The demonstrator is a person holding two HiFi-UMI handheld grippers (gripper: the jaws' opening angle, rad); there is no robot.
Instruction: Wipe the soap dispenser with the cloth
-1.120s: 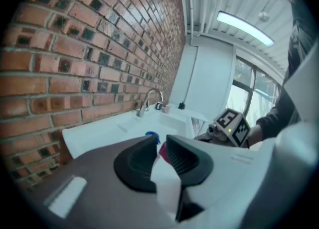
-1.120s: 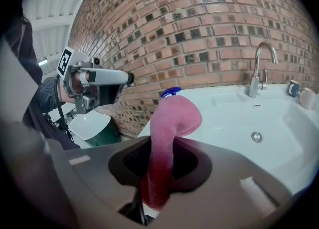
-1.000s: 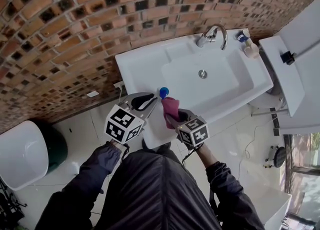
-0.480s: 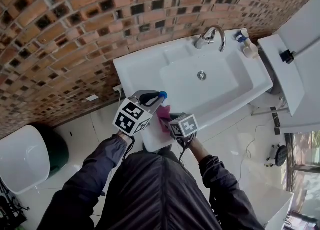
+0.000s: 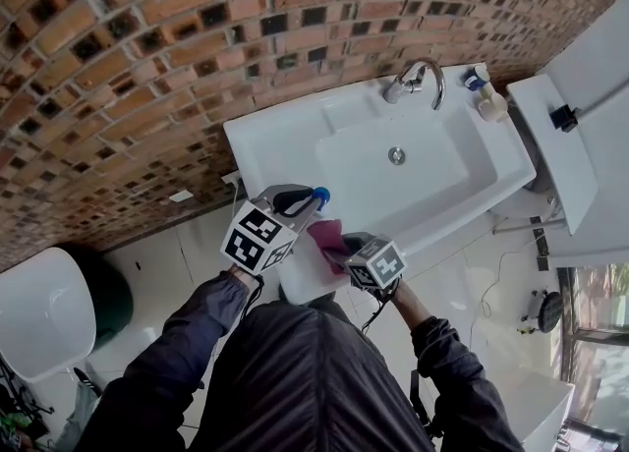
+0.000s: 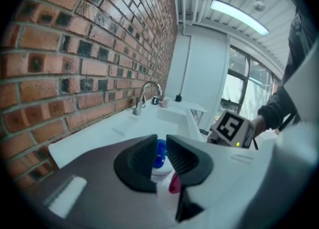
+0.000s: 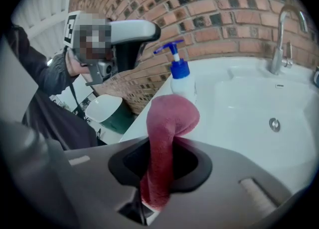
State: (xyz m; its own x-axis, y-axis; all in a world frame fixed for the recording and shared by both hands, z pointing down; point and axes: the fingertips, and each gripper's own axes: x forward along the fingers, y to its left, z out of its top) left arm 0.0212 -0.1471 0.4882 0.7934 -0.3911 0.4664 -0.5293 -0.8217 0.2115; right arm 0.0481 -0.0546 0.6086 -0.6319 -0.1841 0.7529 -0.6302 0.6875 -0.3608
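The soap dispenser (image 5: pixel 320 194), white with a blue pump, stands on the front left corner of the white sink (image 5: pixel 278 141). My left gripper (image 5: pixel 307 199) points at the pump from the left, its jaws drawn almost together. The pump (image 6: pixel 159 152) shows through that thin gap, just past the tips; contact cannot be told. In the right gripper view the dispenser (image 7: pixel 182 81) stands free, with the left gripper (image 7: pixel 134 54) beside its spout. My right gripper (image 5: pixel 346 247) is shut on a pink cloth (image 5: pixel 327 236). The cloth (image 7: pixel 167 123) sticks up from the right gripper (image 7: pixel 162 146), close in front of the bottle.
A chrome faucet (image 5: pixel 418 75) and two small bottles (image 5: pixel 486 88) sit at the sink's back right. A brick wall (image 5: pixel 147 67) runs behind the sink. A white toilet (image 5: pixel 39 312) stands at the far left and a white cabinet (image 5: pixel 565 136) to the right.
The left gripper moved right until its tips reached the blue pump. The right gripper drew the cloth down from beside the pump to the sink's front edge.
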